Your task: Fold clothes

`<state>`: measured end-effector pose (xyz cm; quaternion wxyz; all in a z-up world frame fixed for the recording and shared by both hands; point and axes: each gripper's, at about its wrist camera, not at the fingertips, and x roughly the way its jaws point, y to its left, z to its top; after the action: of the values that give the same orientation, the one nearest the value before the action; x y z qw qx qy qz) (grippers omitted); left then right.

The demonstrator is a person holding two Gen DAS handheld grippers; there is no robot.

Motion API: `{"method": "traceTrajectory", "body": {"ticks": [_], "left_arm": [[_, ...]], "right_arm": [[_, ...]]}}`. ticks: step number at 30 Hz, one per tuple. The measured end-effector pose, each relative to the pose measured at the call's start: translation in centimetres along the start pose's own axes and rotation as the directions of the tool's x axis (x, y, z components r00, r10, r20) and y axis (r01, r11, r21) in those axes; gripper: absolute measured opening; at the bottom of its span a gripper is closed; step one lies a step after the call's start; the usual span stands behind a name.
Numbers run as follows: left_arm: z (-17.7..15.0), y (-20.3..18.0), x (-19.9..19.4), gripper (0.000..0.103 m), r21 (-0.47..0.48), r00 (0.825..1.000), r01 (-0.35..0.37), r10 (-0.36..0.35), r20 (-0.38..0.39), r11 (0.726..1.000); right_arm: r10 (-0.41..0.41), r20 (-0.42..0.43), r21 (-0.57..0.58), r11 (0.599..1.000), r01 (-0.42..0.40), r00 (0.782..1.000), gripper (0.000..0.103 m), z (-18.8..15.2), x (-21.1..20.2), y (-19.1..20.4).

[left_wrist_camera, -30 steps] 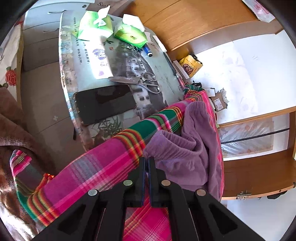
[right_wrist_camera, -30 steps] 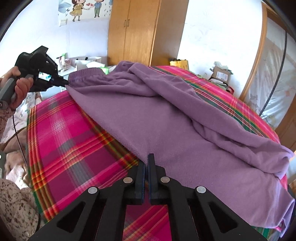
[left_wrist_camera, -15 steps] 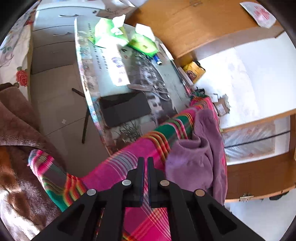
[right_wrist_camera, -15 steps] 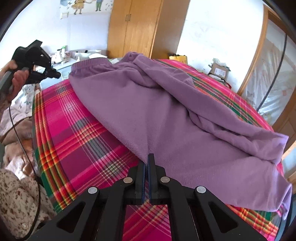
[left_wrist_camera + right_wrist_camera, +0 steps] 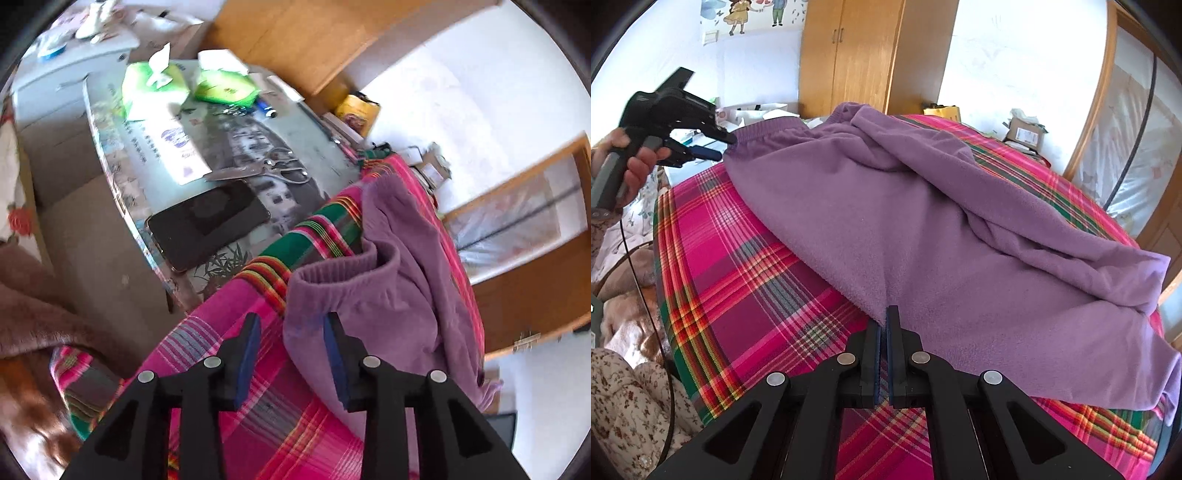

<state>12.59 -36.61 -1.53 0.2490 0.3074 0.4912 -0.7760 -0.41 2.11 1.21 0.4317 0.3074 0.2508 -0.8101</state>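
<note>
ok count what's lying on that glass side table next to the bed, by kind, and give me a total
Green tissue packs: 2
Phone: 1
Scissors: 1
Blue lighter: 1
Keys: 1 bunch
White leaflet: 1
Total: 7; the small things along the table's far edge are too blurred to count.

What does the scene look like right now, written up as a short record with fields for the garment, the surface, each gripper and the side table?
garment: purple garment, spread out with folds and wrinkles, elastic waistband toward the left gripper
surface: pink plaid cloth under the garment
left gripper: jaws have just been opening; waistband corner between them, pads not pressing
right gripper: shut on the garment's near edge
side table: phone, scissors, green tissue packs
</note>
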Motion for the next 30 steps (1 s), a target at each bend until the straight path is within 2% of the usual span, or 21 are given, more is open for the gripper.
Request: {"method": "traceTrajectory", "body": {"ticks": [1, 3, 5, 6, 11, 17, 30], "left_arm": [[0.1, -0.1, 0.2, 0.035, -0.007, 1.000, 0.016, -0.016, 0.002, 1.000], [0.5, -0.5, 0.6, 0.028, -0.003, 1.000, 0.016, -0.016, 0.004, 1.000], [0.7, -0.4, 1.1, 0.011, -0.029, 1.000, 0.014, -0.014, -0.016, 0.999], [0.7, -0.2, 1.2, 0.010, -0.041, 1.000, 0.019, -0.020, -0.021, 0.999], [0.2, 0.4, 0.1, 0.008, -0.056, 1.000, 0.017, -0.017, 0.003, 0.998], [-0.4, 1.7, -2.5, 0.008, -0.092, 0.998, 0.056, -0.053, 0.040, 0.994], [-2.4, 5.5, -3.6, 0.008, -0.148, 1.000, 0.020, -0.018, 0.014, 0.989]], "right_arm": [[0.001, 0.003, 0.002, 1.000, -0.001, 1.000, 0.002, 0.0, -0.1, 0.0], [-0.001, 0.005, 0.000, 1.000, 0.001, 1.000, 0.002, -0.1, -0.1, 0.1], [-0.004, 0.007, -0.001, 1.000, 0.004, 1.000, 0.002, -0.2, -0.1, 0.2], [-0.004, 0.011, 0.003, 1.000, 0.004, 1.000, 0.002, -0.2, -0.1, 0.2], [-0.005, 0.025, 0.015, 1.000, 0.004, 1.000, 0.002, -0.3, -0.7, 0.1], [0.003, 0.047, 0.012, 1.000, -0.003, 0.999, 0.002, -0.5, -1.8, 0.5], [0.030, 0.016, -0.002, 1.000, -0.030, 0.999, 0.002, -2.1, -2.4, 2.8]]}}
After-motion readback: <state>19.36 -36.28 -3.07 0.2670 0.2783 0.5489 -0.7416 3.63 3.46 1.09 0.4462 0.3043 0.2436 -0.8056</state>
